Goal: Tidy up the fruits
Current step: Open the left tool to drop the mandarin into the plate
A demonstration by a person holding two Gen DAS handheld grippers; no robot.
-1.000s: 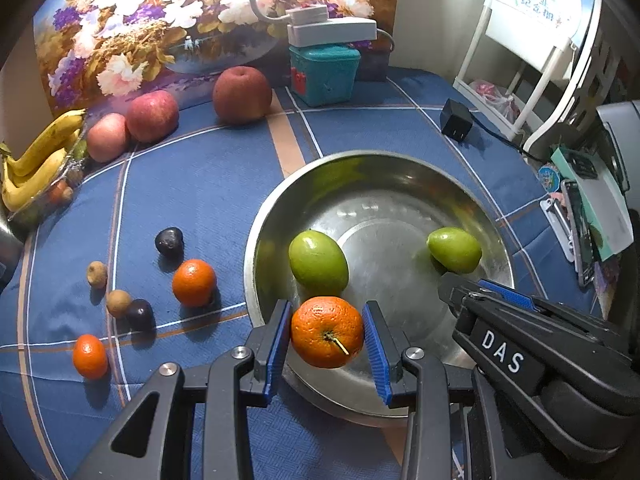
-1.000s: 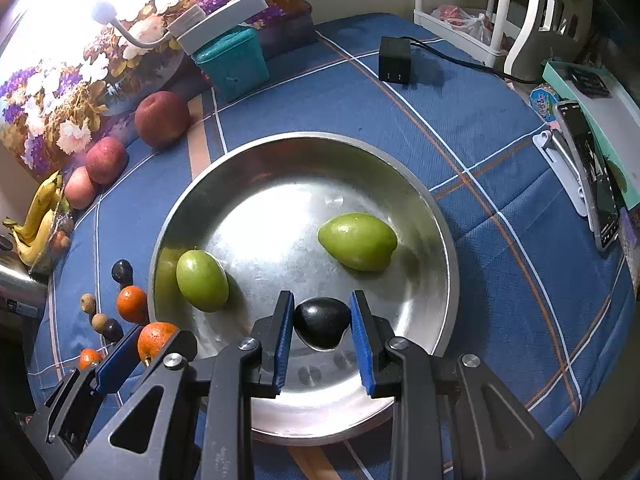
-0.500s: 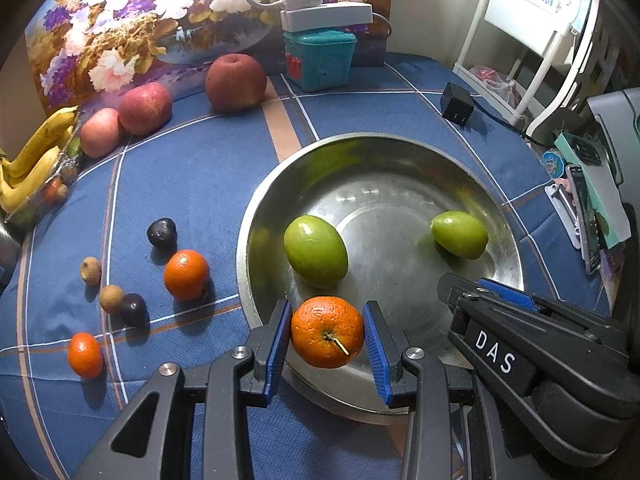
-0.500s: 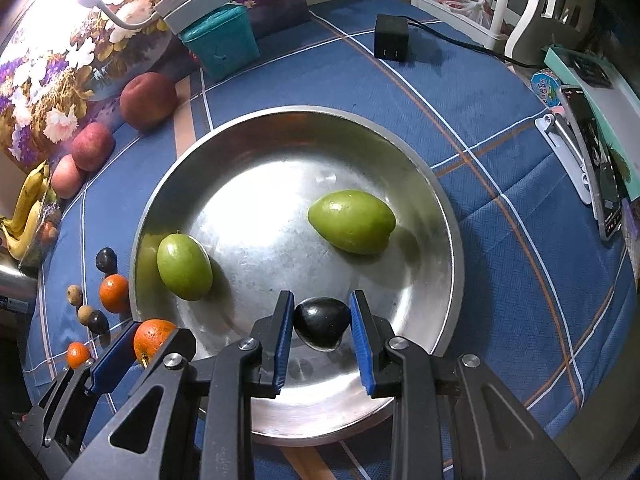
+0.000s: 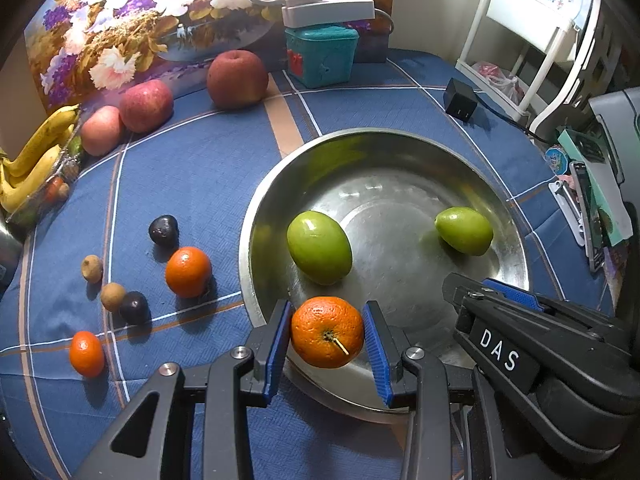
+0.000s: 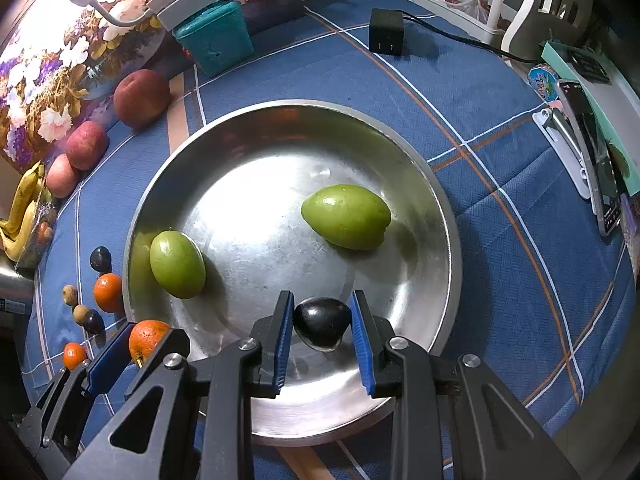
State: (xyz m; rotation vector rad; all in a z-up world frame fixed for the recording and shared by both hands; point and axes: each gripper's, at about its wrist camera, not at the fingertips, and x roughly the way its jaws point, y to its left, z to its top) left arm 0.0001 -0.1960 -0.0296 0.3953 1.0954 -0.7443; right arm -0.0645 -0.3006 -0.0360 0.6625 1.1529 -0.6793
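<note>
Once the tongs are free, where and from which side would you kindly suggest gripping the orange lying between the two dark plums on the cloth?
Probably across its widest middle, coming straight down from above. The orange is round and sits free on the blue cloth, so any pair of opposite sides would do. I would close along the line parallel to the bowl rim, because the rim stands close on one side.

- Teal box at table's far edge, white lamp base on top.
- Black power adapter on blue tablecloth.
- Floral painting behind.
</note>
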